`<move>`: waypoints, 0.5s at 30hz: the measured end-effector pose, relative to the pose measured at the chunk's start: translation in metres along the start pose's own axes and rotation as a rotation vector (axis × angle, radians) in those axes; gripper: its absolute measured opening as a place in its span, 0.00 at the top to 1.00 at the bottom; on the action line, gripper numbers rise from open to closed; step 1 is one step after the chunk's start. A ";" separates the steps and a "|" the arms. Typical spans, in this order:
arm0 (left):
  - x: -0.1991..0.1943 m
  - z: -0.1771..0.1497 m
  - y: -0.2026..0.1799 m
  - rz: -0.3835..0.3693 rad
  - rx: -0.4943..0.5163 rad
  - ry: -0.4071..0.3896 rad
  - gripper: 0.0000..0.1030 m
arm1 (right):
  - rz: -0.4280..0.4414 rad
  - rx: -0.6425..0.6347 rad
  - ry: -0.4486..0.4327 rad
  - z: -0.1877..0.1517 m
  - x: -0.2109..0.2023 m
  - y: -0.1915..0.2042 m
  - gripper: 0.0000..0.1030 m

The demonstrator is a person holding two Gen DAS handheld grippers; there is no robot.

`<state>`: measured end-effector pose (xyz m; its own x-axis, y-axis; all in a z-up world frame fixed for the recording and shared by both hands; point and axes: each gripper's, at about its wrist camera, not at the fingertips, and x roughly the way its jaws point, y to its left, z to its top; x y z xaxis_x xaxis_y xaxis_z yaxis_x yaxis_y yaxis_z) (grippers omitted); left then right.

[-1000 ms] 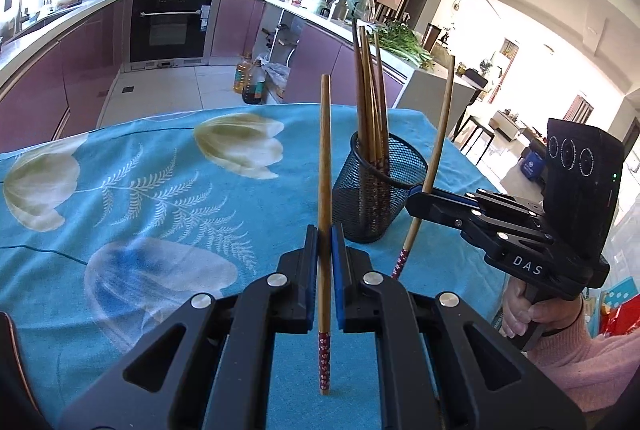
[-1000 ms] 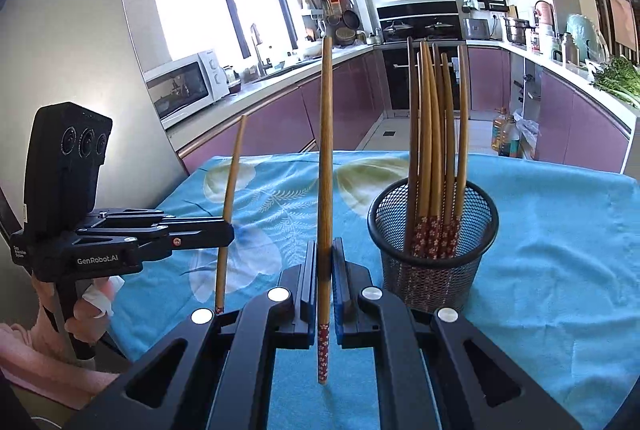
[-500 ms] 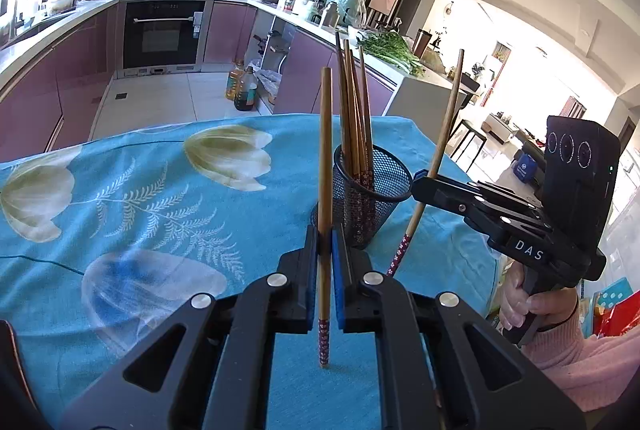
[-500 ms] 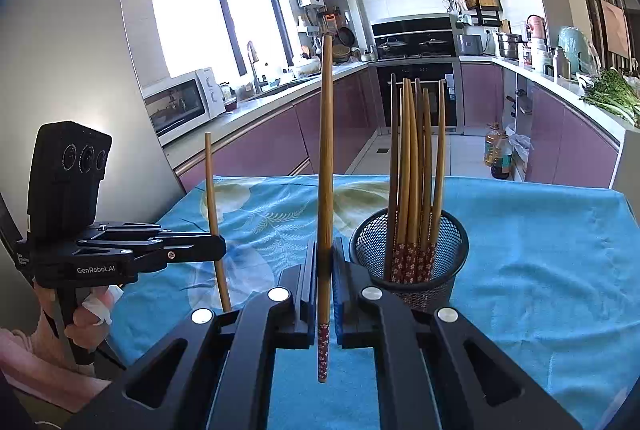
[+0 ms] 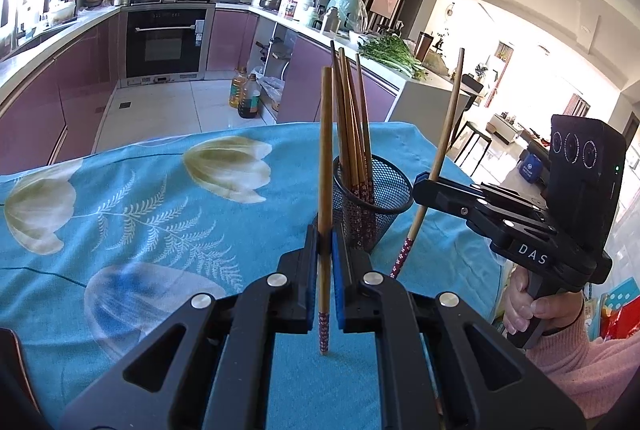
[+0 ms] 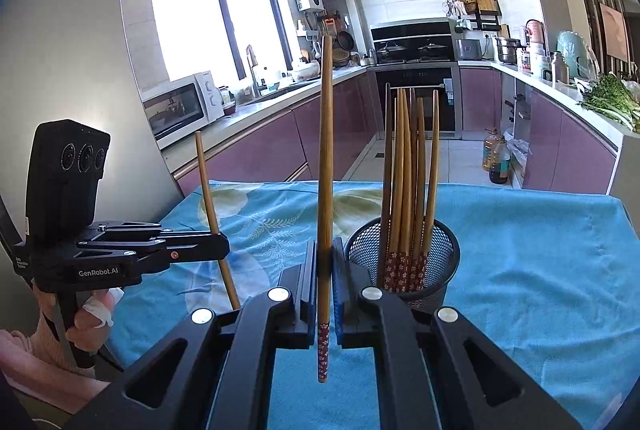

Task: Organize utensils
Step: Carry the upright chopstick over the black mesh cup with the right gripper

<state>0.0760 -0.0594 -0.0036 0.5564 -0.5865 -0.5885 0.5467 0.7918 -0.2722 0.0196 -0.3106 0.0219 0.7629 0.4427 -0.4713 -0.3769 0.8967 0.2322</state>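
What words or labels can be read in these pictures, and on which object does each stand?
"DAS": on the right gripper body.
"GenRobot.AI": on the left gripper body.
Small white print at that gripper's rear edge, wall stickers and the oven display: too small to read.

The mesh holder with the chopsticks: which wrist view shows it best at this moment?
The right wrist view. The mesh holder stands beside the right gripper, rim and chopsticks inside nearly unobstructed. In the left wrist view the mesh holder is partly hidden behind the left gripper and its held chopstick.
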 end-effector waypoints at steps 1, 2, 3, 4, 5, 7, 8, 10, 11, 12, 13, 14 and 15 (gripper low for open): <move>-0.001 0.001 -0.001 0.002 0.003 -0.003 0.93 | -0.001 -0.001 -0.002 0.001 0.000 0.000 0.94; -0.001 0.002 -0.002 0.002 0.006 -0.006 0.93 | -0.001 -0.002 -0.004 0.002 -0.001 0.000 0.94; -0.001 0.002 -0.002 0.000 0.007 -0.008 0.93 | -0.003 -0.003 -0.007 0.002 -0.001 -0.001 0.94; -0.001 0.003 -0.002 -0.001 0.009 -0.010 0.93 | -0.003 -0.005 -0.009 0.002 -0.001 -0.001 0.94; -0.002 0.003 -0.003 -0.001 0.011 -0.014 0.93 | -0.004 -0.005 -0.010 0.003 -0.001 -0.001 0.94; -0.002 0.006 -0.004 -0.003 0.015 -0.019 0.93 | -0.005 -0.006 -0.013 0.004 -0.002 -0.001 0.94; -0.003 0.006 -0.005 -0.003 0.017 -0.021 0.93 | -0.005 -0.007 -0.015 0.004 -0.002 -0.002 0.94; -0.004 0.008 -0.006 -0.005 0.020 -0.027 0.93 | -0.007 -0.009 -0.020 0.006 -0.003 -0.002 0.94; -0.004 0.009 -0.006 -0.006 0.021 -0.029 0.93 | -0.007 -0.010 -0.022 0.005 -0.003 -0.001 0.94; -0.006 0.009 -0.007 -0.006 0.023 -0.031 0.93 | -0.008 -0.011 -0.024 0.006 -0.004 -0.001 0.94; -0.006 0.010 -0.008 -0.007 0.025 -0.033 0.93 | -0.009 -0.011 -0.026 0.006 -0.003 0.000 0.94; -0.006 0.011 -0.009 -0.008 0.027 -0.034 0.93 | -0.008 -0.011 -0.027 0.007 -0.004 -0.001 0.94; -0.006 0.012 -0.009 -0.008 0.030 -0.036 0.93 | -0.009 -0.011 -0.028 0.007 -0.004 -0.001 0.94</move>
<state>0.0748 -0.0647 0.0115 0.5737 -0.5987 -0.5589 0.5690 0.7822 -0.2537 0.0206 -0.3130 0.0295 0.7806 0.4348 -0.4490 -0.3760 0.9005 0.2183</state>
